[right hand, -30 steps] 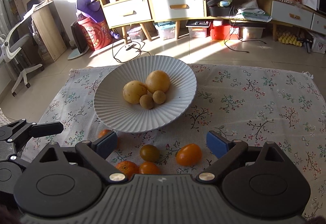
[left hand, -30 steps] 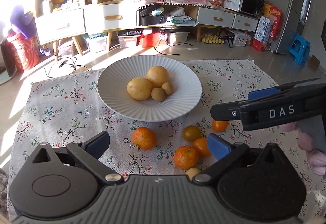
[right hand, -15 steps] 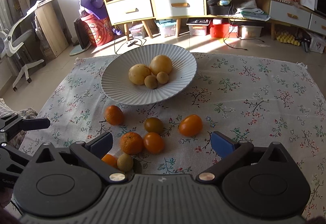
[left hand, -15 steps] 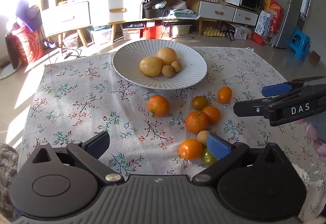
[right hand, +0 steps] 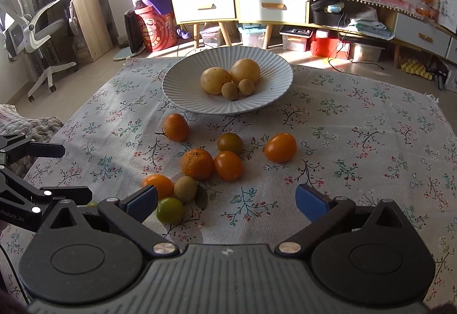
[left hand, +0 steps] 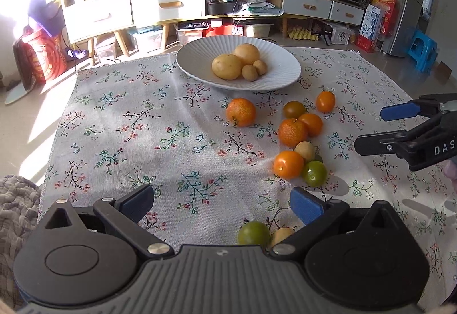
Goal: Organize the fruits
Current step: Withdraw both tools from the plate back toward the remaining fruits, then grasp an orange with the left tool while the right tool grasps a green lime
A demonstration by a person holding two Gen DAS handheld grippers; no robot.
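Note:
A white ribbed plate (left hand: 281, 58) (right hand: 182, 91) at the far side of the flowered cloth holds two potatoes (left hand: 227, 66) and two small brown fruits. Loose on the cloth lie mandarins (left hand: 240, 112) (right hand: 197, 164), orange tomatoes (right hand: 280, 147), a dark tomato (right hand: 230, 143) and green tomatoes (left hand: 314, 173) (right hand: 170, 210). My left gripper (left hand: 222, 201) is open and empty, near the front edge, with a green tomato (left hand: 253, 233) just under it. My right gripper (right hand: 225, 199) is open and empty, behind the fruit cluster; it also shows in the left wrist view (left hand: 382, 127).
The flowered cloth (left hand: 128, 125) covers the low table. A grey blanket (left hand: 17, 199) lies off its left edge. Shelves, drawers and storage boxes (right hand: 257, 5) stand beyond the table, an office chair (right hand: 31, 28) far left.
Both grippers have pulled back and up from the plate, so more cloth and more loose fruit show. Both stay open and empty.

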